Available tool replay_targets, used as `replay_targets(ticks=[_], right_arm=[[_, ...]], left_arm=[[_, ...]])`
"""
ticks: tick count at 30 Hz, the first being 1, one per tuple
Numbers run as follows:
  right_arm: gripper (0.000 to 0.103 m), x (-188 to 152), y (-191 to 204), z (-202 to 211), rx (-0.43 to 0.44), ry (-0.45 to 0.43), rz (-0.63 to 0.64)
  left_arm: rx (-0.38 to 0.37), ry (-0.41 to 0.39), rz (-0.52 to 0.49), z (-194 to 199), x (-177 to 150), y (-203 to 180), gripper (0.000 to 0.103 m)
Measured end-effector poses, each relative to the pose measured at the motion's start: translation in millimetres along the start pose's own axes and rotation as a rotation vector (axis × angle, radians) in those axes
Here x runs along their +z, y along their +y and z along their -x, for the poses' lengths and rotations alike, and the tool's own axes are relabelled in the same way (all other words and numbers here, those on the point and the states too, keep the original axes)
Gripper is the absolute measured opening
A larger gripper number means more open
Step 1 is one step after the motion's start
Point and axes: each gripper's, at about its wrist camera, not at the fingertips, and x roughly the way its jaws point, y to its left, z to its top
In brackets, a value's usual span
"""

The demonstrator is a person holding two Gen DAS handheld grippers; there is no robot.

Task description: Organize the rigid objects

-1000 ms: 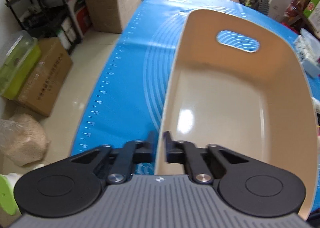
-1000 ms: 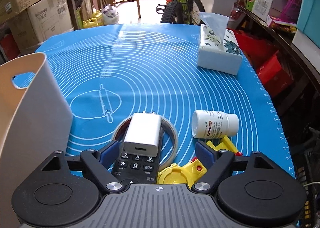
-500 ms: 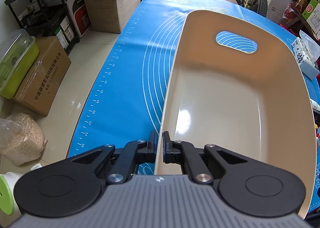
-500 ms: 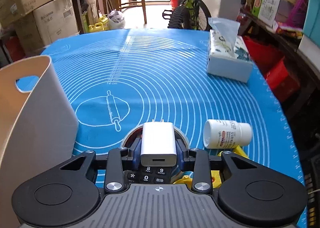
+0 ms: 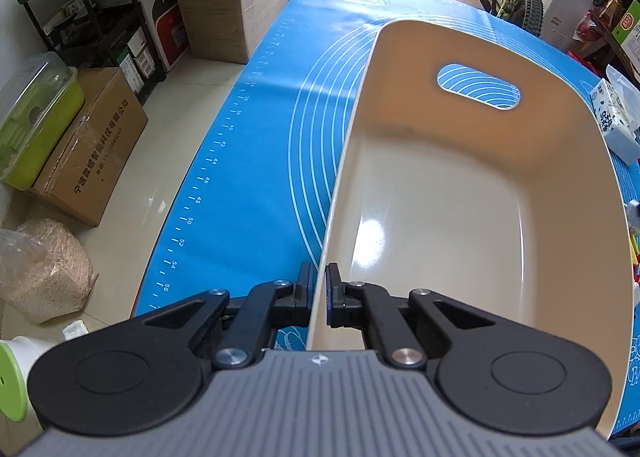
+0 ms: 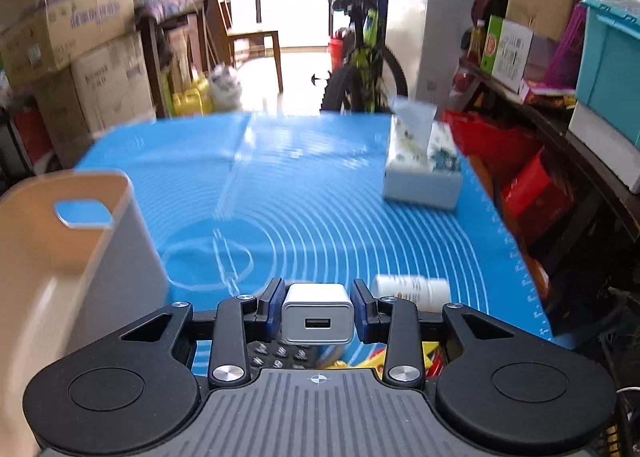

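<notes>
A beige plastic bin (image 5: 460,197) with a handle slot stands on the blue mat (image 5: 256,161); nothing shows inside it. My left gripper (image 5: 318,289) is shut on the bin's near left wall. In the right wrist view the bin (image 6: 60,257) is at the left. My right gripper (image 6: 318,305) is shut on a white USB charger (image 6: 318,317), lifted above the mat. Below it lie a black phone keypad (image 6: 276,353) and a yellow object (image 6: 400,357). A white pill bottle (image 6: 408,287) lies on its side just right of the gripper.
A tissue box (image 6: 420,173) stands at the mat's far right; it also shows in the left wrist view (image 5: 612,121). Cardboard boxes (image 5: 92,145), a bicycle (image 6: 360,57) and shelves surround the table. The table's left edge drops to the floor.
My right gripper closed on the white charger and has lifted it off the phone. My left gripper closed on the bin's wall and stays there.
</notes>
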Motion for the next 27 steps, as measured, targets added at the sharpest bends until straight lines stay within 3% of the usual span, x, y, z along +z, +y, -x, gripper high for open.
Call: replay_targets(ticks=[8, 15, 27], right_arm=[[0.043, 16, 18, 37, 0.079, -0.070, -0.009], [0.043, 28, 62, 64, 0.185, -0.122, 0.068], [0.043, 10, 144, 52, 0.298, -0.038, 0.199]], left_arm=[[-0.006, -0.004, 0.000, 0, -1, 2, 0.008], [-0.005, -0.004, -0.002, 0, -2, 1, 0.008], [0.013, -0.004, -0.013, 0, -1, -3, 0.008]])
